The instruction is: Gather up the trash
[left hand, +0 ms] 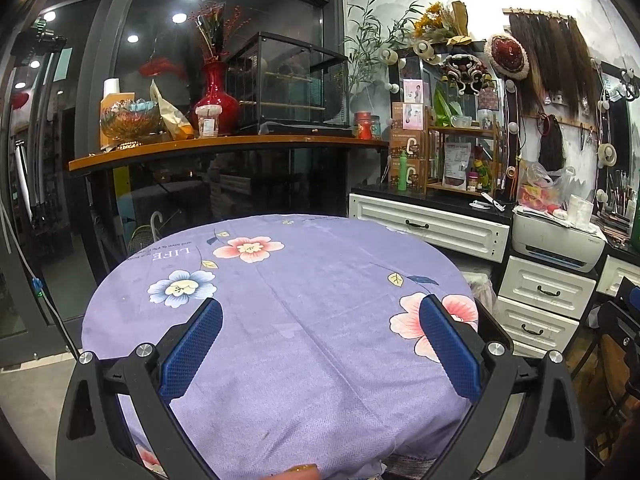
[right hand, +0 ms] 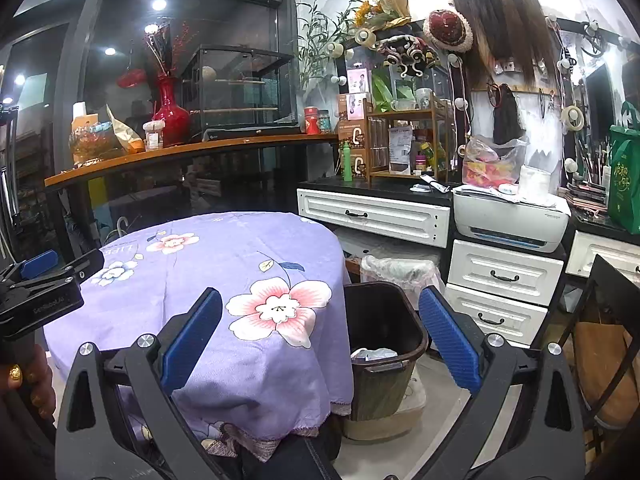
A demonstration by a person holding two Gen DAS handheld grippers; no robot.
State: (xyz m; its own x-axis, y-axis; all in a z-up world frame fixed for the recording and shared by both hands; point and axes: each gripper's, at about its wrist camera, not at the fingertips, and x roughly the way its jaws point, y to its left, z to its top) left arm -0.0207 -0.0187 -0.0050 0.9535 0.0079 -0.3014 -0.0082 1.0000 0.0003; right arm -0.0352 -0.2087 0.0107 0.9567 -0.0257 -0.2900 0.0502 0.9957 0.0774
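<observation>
My left gripper (left hand: 320, 308) is open and empty, held above the near part of a round table with a purple flowered cloth (left hand: 288, 280). My right gripper (right hand: 320, 300) is open and empty, over the table's right edge (right hand: 240, 280). A dark brown trash bin (right hand: 384, 344) stands on the floor right of the table, between the right gripper's fingers in view; white crumpled trash (right hand: 372, 354) lies inside it. The left gripper (right hand: 44, 276) also shows at the left of the right wrist view. I see no loose trash on the cloth.
White drawer cabinets (right hand: 500, 276) with a printer (right hand: 512, 216) stand at the right. A second bin lined with clear plastic (right hand: 396, 270) sits behind the brown one. A wooden counter (left hand: 224, 146) with a red vase (left hand: 216, 96) runs behind the table. A chair (right hand: 600, 340) is at far right.
</observation>
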